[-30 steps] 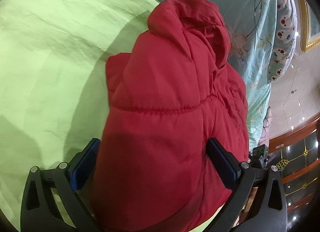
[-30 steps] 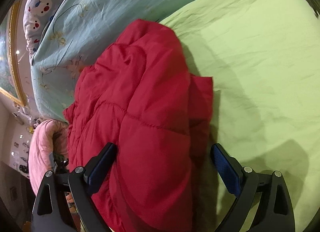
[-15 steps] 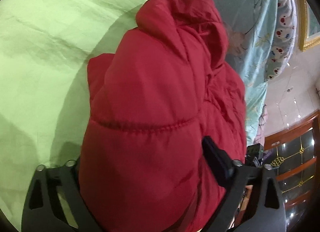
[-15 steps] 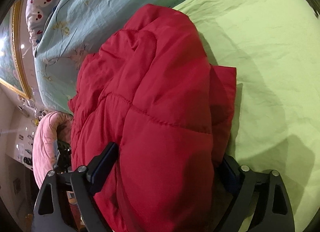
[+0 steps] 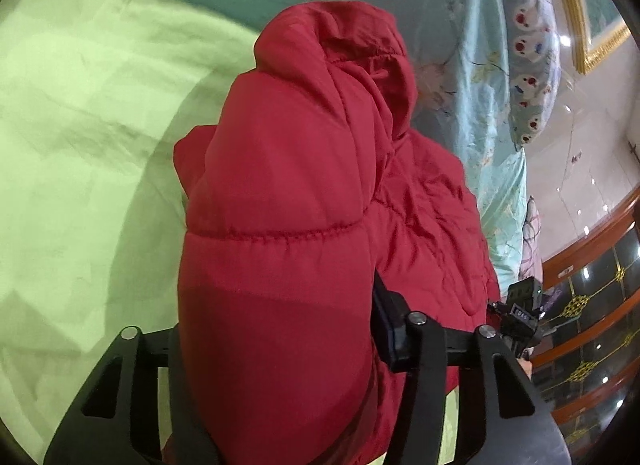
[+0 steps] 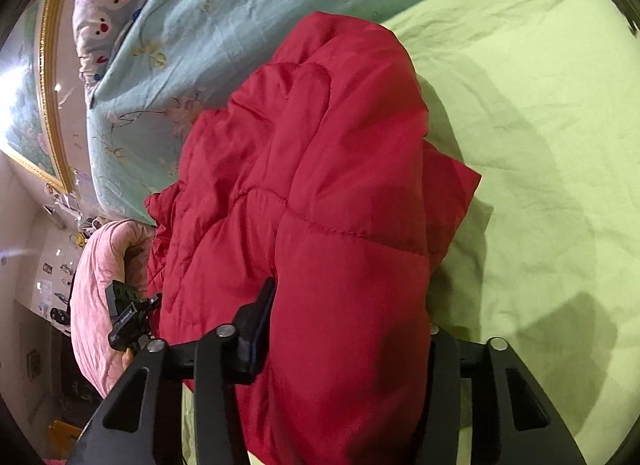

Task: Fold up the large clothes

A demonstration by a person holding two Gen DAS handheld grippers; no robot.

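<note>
- Task item: a puffy red quilted jacket (image 5: 288,201), bundled in a thick roll. It lies on a light green bed sheet (image 5: 80,125), at the edge where the sheet meets a pale blue floral quilt (image 6: 224,21).
- Left gripper (image 5: 276,329): black two-finger tongs, closed in on a fold of the jacket. The padded fabric fills the gap between the jaws. The inner finger (image 5: 390,329) presses against the fabric; the outer finger is hidden under the bulge.
- Right gripper (image 6: 348,329): black two-finger tongs, clamped on the jacket's other end. One finger (image 6: 258,321) digs into the fabric; the opposite finger is mostly covered by the padding.
- Jacket surface: a stitched seam (image 5: 276,235) runs across the fold just ahead of the left gripper.
- Surroundings: a pillow printed with cartoon faces (image 5: 528,65) lies beyond the quilt; a pink padded sleeve (image 6: 104,289) shows beside the right gripper.
- The other gripper's camera mount (image 5: 520,313) is visible just past the jacket in each view.
</note>
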